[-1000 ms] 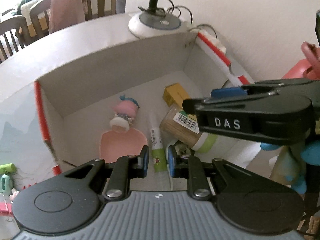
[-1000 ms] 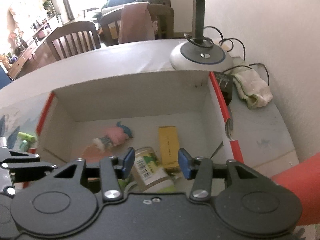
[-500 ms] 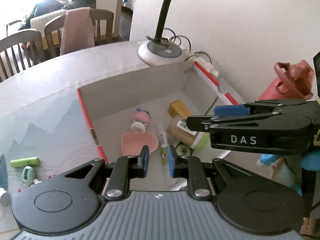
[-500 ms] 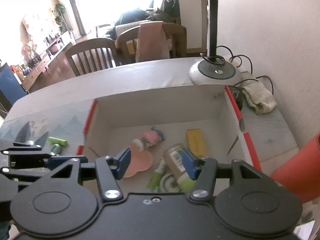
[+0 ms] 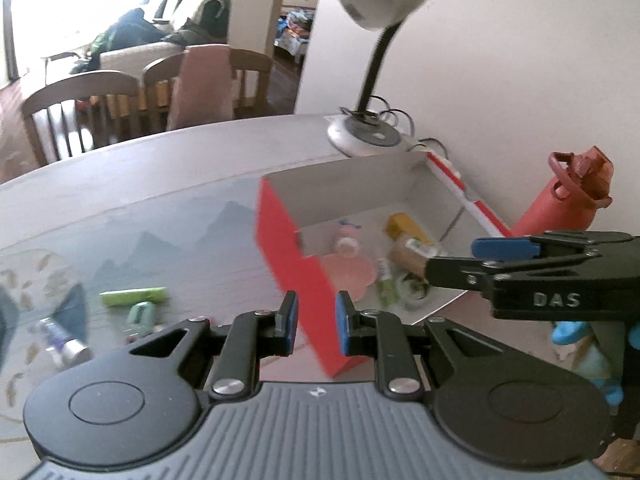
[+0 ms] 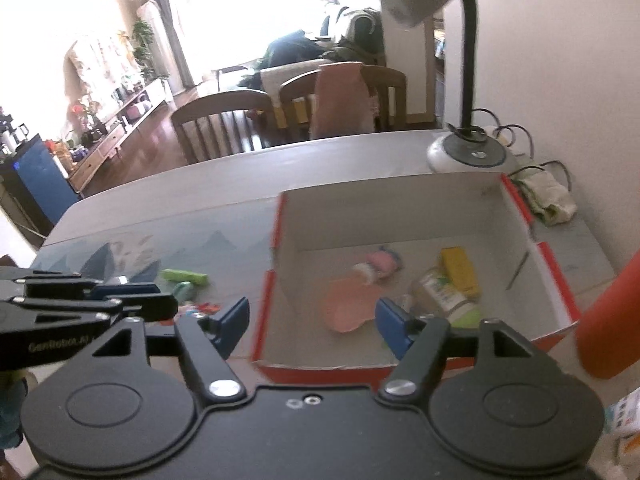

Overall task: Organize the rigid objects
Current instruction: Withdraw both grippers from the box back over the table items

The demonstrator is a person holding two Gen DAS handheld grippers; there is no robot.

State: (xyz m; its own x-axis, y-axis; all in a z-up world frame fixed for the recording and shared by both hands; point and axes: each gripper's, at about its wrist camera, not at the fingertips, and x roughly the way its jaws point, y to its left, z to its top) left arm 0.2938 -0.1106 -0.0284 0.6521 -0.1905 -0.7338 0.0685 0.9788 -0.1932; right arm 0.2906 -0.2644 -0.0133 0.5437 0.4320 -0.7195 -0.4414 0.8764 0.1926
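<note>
A red cardboard box stands on the table and holds a pink heart dish, a pink doll, a yellow box, a labelled jar and a green tube. Left of the box on the table lie a green marker, a mint item and a small tube. My left gripper is empty, its jaws a small gap apart, before the box's near corner. My right gripper is open and empty, above the box's front edge.
A white desk lamp stands behind the box by the wall. A red water bottle stands right of the box. A crumpled cloth lies by the wall. Wooden chairs stand beyond the table.
Both grippers have pulled back and up from inside the box, so the whole box and the items left of it show. The right gripper's jaws have opened wider.
</note>
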